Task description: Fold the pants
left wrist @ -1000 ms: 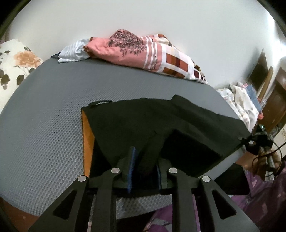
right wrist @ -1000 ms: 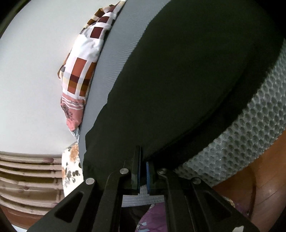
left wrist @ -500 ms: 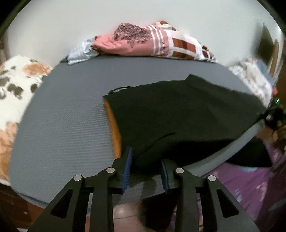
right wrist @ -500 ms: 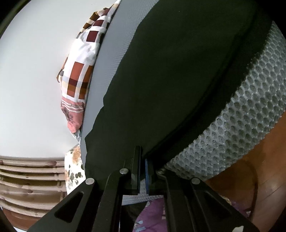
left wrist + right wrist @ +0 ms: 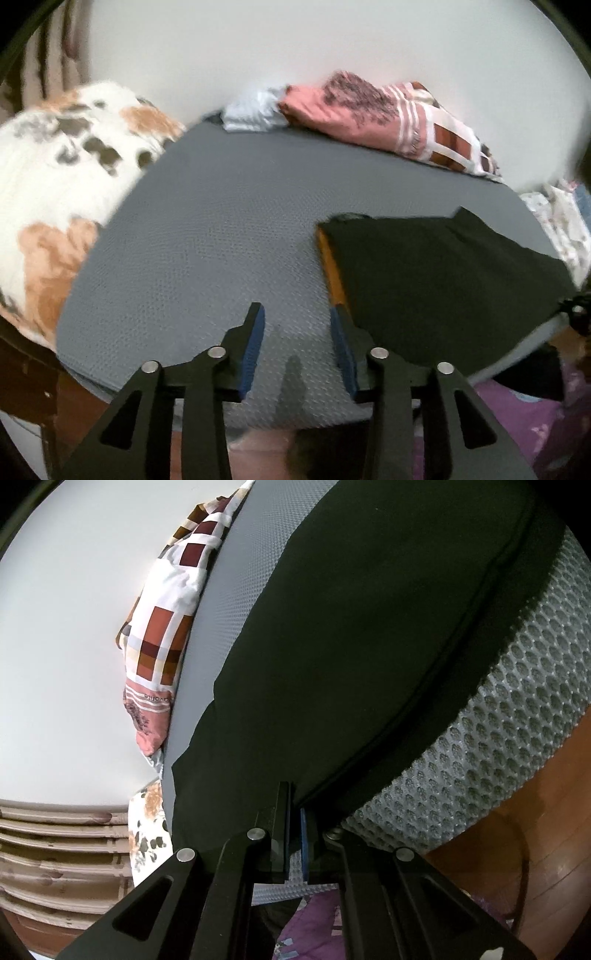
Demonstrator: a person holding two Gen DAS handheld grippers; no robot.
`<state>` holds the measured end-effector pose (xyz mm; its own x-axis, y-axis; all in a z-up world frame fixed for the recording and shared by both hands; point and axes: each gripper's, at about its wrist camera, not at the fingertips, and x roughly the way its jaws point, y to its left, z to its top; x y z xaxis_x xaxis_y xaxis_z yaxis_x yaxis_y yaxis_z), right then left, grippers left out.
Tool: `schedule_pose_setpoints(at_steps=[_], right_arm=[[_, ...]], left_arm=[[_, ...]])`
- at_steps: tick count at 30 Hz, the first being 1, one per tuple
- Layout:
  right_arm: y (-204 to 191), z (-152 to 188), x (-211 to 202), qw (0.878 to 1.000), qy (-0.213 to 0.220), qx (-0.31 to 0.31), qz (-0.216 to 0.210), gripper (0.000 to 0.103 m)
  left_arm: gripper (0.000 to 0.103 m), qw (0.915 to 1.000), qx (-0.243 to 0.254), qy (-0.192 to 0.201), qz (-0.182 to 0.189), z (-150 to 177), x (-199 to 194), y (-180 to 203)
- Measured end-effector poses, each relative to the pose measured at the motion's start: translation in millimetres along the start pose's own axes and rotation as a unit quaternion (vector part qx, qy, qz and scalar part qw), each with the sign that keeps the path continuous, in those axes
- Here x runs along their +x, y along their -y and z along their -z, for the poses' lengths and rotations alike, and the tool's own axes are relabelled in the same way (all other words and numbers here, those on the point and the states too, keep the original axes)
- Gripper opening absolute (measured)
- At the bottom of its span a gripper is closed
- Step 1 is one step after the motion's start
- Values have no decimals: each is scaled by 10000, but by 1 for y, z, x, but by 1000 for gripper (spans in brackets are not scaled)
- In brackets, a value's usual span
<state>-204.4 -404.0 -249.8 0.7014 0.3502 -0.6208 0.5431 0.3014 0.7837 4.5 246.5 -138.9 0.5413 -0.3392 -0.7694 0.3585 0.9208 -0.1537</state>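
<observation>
Black pants [image 5: 443,273] spread flat on the grey mattress [image 5: 221,240], lying ahead and to the right of the left gripper [image 5: 297,321], orange lining showing along the near-left edge of the cloth. Right-hand pad [image 5: 341,347] of that gripper just beside the corner of the pants; touching or not, impossible to tell through the blur. Jaws parted to a middling gap, just been opening, only bare mattress between the blue pads, no cloth caught.

From the right wrist view, same pants [image 5: 369,635] filling the space straight ahead of the right gripper [image 5: 294,805], draped over the mattress edge [image 5: 498,746] with its honeycomb mesh side off to the right. Jaws of the right gripper nearly together, pinched on the hem of the pants at the near edge, a dark fold of fabric running up from between the pads.

Beyond the left gripper, far across the mattress, a pink and checked folded quilt [image 5: 388,118] against the white wall [image 5: 295,44], a pale striped cloth [image 5: 255,110] just beside it on the left. Off to the far left, a white floral pillow [image 5: 55,177]. Below right, purple printed clothing [image 5: 528,424] of the person. Right of the right gripper, low down, wooden floor [image 5: 546,830].
</observation>
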Motion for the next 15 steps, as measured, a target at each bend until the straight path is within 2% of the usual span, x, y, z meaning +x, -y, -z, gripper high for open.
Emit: schedule_pose_setpoints(at_steps=[2,3,5,8,12,15], right_arm=[[1,0,1,10000,-11,13,-31,4],[1,0,1,10000,-8,15,-31,4],[2,0,1,9999,-30,67,-72,5],[4,-1,2,9999,-63,108,-109,5],[5,-1,2,9999,-71,95,-107,5],[5,0,2,9999,-62,110,-109,6]], left_arm=[[43,9979,-262,-280,514,-1,7,0],[44,9944,-427,-510,817,1,12,0],[44,9866,-680,-960,1130,8,21,2],[44,9802,-872,-1257,1256,22,22,4],[44,9597,-1459,-1633,1760,36,35,5],[44,9530,-1525,-1828,1876,37,45,15]])
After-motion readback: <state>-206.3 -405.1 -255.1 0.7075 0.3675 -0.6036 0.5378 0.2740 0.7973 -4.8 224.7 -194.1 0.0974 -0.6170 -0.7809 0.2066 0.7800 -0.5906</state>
